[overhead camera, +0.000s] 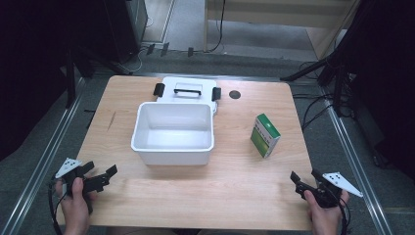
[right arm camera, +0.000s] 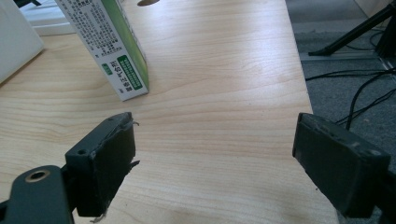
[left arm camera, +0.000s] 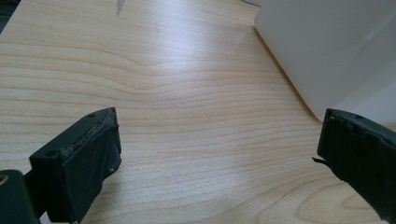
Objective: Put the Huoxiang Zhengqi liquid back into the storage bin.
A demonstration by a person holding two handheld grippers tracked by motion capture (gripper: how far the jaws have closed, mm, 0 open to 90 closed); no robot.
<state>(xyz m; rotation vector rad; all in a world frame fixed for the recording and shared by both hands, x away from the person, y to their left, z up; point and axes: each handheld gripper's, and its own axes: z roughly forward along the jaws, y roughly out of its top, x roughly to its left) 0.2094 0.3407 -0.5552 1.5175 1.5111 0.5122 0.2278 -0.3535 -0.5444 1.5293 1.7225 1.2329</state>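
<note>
Right gripper: held low over the near right corner of the table; jaws spread wide apart; nothing between them, nothing touched; in the right gripper view bare wood fills the gap between its fingers.
Left gripper: held over the near left corner of the table; jaws likewise wide apart and empty; its fingers show bare wood grain between them in the left gripper view.
Green-and-white box: stands upright on the table's right half, ahead of the right gripper and a little towards the middle, clear of its jaws; in the right gripper view the box rises beyond the left finger, leaning in the frame, its printed side facing the camera.
White bin: open and empty, at the table's middle, well apart from both grippers; its wall shows ahead of the left gripper's right finger, not touching it.
Lid: lies flat behind the bin, black handle up.
</note>
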